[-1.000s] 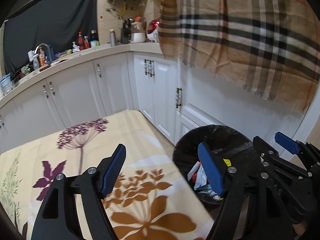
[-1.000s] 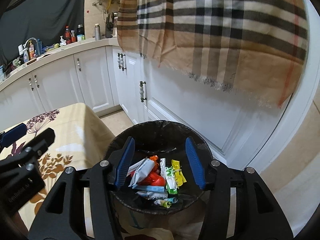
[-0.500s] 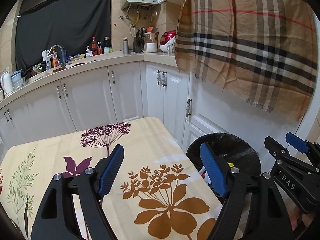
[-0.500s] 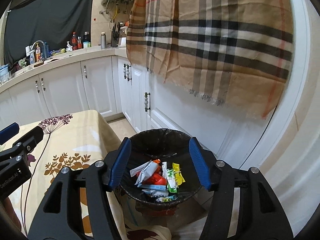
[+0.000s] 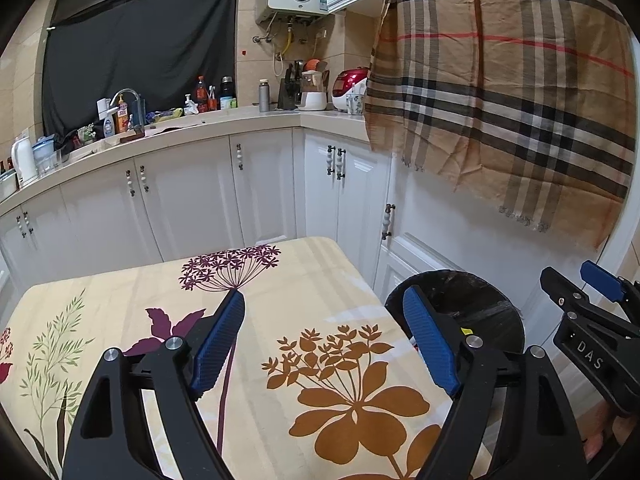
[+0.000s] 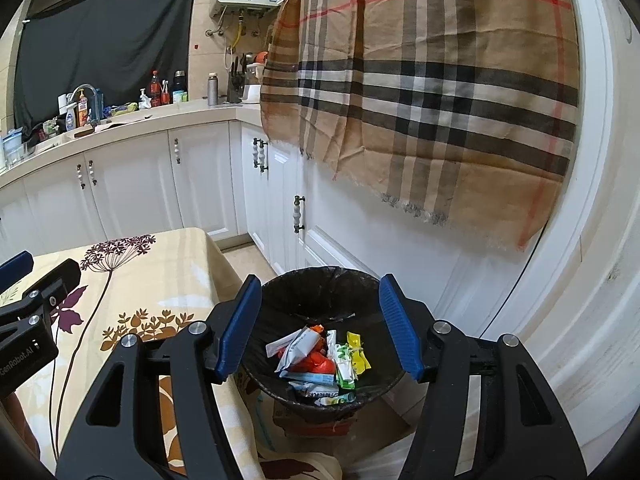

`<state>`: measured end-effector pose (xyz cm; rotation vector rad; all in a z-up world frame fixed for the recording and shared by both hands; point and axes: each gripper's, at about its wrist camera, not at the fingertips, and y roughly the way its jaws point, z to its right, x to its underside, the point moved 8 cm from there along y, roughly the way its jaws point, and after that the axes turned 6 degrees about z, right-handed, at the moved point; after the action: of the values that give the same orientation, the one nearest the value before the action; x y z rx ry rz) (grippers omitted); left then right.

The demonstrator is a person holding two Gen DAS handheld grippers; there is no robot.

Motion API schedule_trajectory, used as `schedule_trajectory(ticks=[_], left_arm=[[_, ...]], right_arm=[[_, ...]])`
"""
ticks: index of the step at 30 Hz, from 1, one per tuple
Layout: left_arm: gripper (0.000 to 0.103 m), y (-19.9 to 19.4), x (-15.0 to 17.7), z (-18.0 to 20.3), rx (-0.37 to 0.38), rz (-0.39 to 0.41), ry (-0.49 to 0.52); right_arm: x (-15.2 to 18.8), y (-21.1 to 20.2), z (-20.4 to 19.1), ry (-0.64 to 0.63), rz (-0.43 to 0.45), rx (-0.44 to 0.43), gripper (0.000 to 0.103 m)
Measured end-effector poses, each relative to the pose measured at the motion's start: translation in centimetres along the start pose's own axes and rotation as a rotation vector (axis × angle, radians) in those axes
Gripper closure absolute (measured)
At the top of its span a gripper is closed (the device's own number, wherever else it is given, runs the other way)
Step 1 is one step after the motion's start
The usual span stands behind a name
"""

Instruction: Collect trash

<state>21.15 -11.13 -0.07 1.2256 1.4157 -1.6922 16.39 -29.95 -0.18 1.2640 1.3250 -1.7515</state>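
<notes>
Hanging over the bin (image 6: 320, 292) with jaws apart and empty, the right gripper (image 6: 318, 326) has probably let go of wrappers (image 6: 320, 356); the left gripper (image 5: 326, 340), jaws just widening, faces the desk (image 5: 120, 292).

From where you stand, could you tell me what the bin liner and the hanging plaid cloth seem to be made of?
The bin liner looks like thin black plastic film, glossy and crinkled at the rim. The plaid cloth looks like soft woven fabric, matte, with a frayed fringe; which fibre is unclear.
</notes>
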Motion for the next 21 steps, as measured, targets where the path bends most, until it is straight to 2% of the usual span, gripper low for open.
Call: schedule_trajectory(ticks=[21], left_arm=[[0.023,-0.11,0.02,-0.30,-0.002,0.003,0.000]], right_arm=[[-0.05,0.05,-0.07,-0.001,0.001,0.000,0.043]])
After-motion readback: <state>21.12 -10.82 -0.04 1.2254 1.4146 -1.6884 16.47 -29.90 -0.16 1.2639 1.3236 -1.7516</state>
